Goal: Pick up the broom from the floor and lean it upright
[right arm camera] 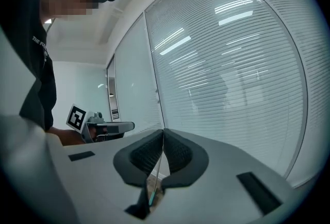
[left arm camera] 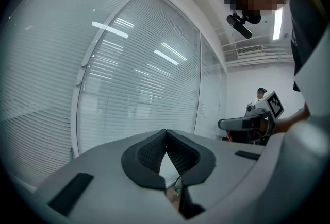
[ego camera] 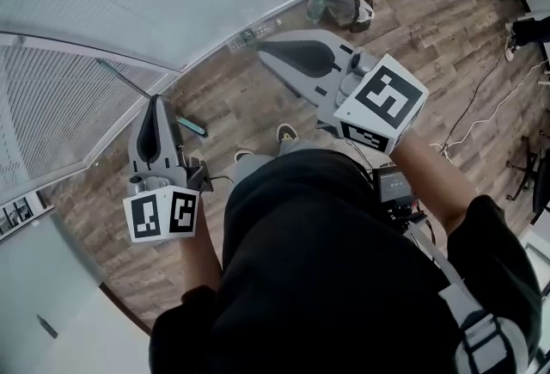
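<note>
One broom [ego camera: 125, 78] shows at the left in the head view. Its thin pole slants from the blinds [ego camera: 51, 123] to a teal end on the floor [ego camera: 258, 114], passing behind the left tool [ego camera: 155, 102]; we cannot tell whether it leans or lies. Both tools are closed and empty. The right tool [ego camera: 265, 52] points at the wall's foot. Beyond it sit one dark bag [ego camera: 344, 3] and one bottle [ego camera: 316, 6]. Only the right gripper view shows a thin teal-tipped rod below its pads.
</note>
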Motion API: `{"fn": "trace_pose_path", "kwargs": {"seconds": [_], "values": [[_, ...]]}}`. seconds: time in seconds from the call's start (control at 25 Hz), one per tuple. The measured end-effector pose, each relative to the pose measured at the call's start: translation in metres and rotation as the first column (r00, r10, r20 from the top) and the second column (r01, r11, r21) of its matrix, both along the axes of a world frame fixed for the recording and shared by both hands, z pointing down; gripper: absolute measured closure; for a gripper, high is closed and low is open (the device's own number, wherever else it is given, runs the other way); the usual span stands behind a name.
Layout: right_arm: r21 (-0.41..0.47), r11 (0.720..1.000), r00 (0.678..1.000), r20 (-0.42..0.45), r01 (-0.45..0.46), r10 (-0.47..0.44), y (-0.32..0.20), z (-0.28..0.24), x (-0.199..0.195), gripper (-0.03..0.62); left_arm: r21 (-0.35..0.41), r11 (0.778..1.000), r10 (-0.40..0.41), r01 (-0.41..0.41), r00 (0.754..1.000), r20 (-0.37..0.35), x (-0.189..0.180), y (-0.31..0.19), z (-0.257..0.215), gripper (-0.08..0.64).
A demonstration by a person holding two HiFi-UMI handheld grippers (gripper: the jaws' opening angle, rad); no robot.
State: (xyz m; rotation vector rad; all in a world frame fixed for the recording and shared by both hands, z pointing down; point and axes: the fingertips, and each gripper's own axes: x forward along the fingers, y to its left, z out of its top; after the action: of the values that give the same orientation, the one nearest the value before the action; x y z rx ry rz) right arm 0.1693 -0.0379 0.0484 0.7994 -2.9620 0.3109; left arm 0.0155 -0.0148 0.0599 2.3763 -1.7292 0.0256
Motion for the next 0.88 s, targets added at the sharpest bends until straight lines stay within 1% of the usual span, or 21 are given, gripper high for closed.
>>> {"fn": "trace_pose_path", "kwargs": {"seconds": [0.12, 0.28, 0.52, 0.68, 0.88], "values": [[0.003, 1.000, 1.000, 0.002, -0.019, 0.019, 0.002, -0.003, 0.010, 0.574, -0.024, 1.000, -0.001, 0.001, 1.000, -0.003, 0.005, 0.006, 0.003, 0.537], [-0.002, 1.000, 1.000, -0.001, -0.013, 0.013, 0.006, -0.003, 0.014, 0.574, -0.041, 0.999, -0.006, 0.007, 1.000, 0.012, 0.003, 0.013, 0.007, 0.537], [0.009, 1.000, 1.000, 0.005, -0.030, 0.030, 0.002, -0.006, 0.019, 0.574, -0.044, 0.999, 0.009, -0.008, 1.000, 0.027, 0.004, 0.011, 0.009, 0.538], [0.014, 0.999, 0.999, 0.013, -0.044, 0.044, 0.003, -0.011, 0.020, 0.574, -0.033, 0.999, 0.025, -0.024, 0.999, 0.041, 0.007, 0.009, 0.004, 0.538], [0.018, 0.999, 0.999, 0.010, -0.044, 0.044, 0.000, -0.014, 0.011, 0.574, -0.030, 0.999, 0.033, -0.031, 0.998, 0.048, 0.002, 0.002, 0.001, 0.537]]}}
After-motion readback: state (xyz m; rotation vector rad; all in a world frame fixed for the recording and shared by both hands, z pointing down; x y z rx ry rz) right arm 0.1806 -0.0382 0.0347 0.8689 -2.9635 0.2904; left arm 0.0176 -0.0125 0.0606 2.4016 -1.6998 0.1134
